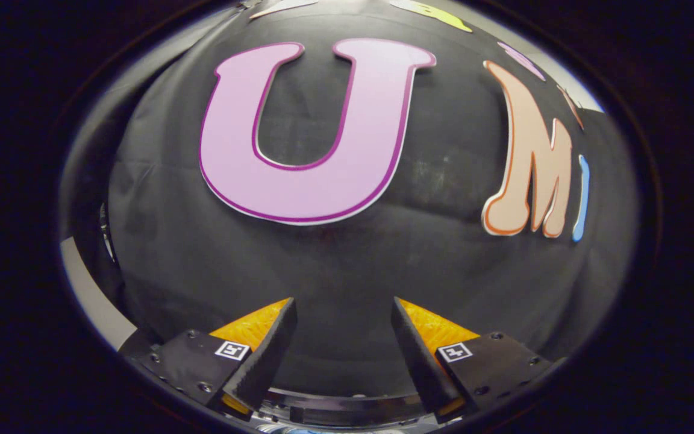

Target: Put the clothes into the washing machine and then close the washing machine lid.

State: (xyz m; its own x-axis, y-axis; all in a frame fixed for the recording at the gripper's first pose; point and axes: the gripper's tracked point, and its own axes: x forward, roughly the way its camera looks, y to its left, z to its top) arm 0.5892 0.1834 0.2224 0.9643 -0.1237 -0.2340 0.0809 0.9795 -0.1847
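My gripper [343, 308] is open, its two fingers spread wide with nothing between them. It faces the black cloth wall [347, 265] of the booth, close up. Low between the fingers, below their bases, a curved shiny rim [347, 402] shows; it looks like part of the washing machine's top, though too little of it is in sight to be sure. I see no clothes from this angle.
A pale strip of wall or floor [91, 295] runs along the left side of the cloth. A dark rounded edge [106, 232] sits at the cloth's left border.
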